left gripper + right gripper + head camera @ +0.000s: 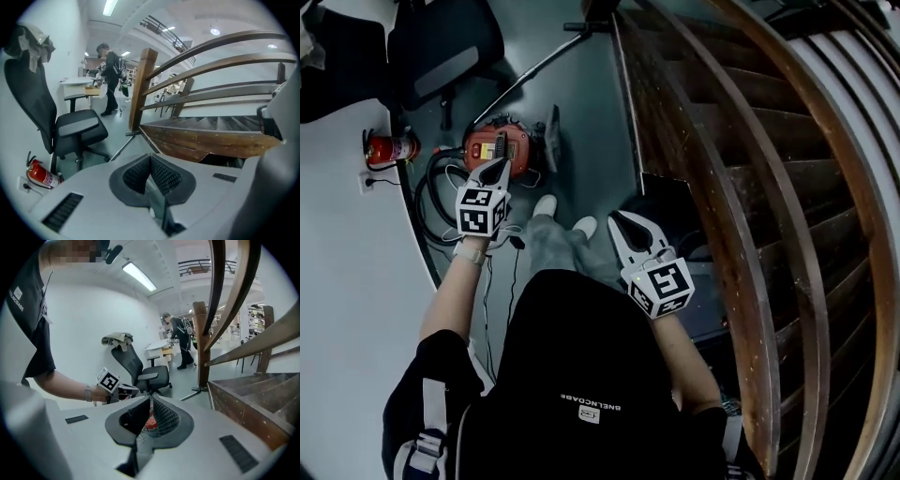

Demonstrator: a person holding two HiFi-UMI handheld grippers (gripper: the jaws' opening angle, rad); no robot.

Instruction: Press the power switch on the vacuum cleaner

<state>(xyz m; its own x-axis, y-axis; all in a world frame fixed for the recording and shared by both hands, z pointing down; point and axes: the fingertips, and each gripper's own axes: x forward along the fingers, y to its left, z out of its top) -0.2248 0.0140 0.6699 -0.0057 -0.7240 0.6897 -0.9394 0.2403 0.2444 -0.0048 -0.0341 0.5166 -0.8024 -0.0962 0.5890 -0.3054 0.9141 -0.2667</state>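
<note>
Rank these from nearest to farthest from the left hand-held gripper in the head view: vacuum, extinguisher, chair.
1. Vacuum, right at the tip of the left hand-held gripper.
2. Extinguisher, off to the left by the wall.
3. Chair, farthest, ahead and left.

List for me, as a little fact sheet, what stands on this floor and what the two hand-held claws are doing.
Machine: red round vacuum cleaner on the grey floor
Left gripper: jaws shut, empty, over the vacuum cleaner in the head view
Right gripper: jaws shut, empty, nearer the brown wooden staircase
Nearby: red fire extinguisher, black office chair
</note>
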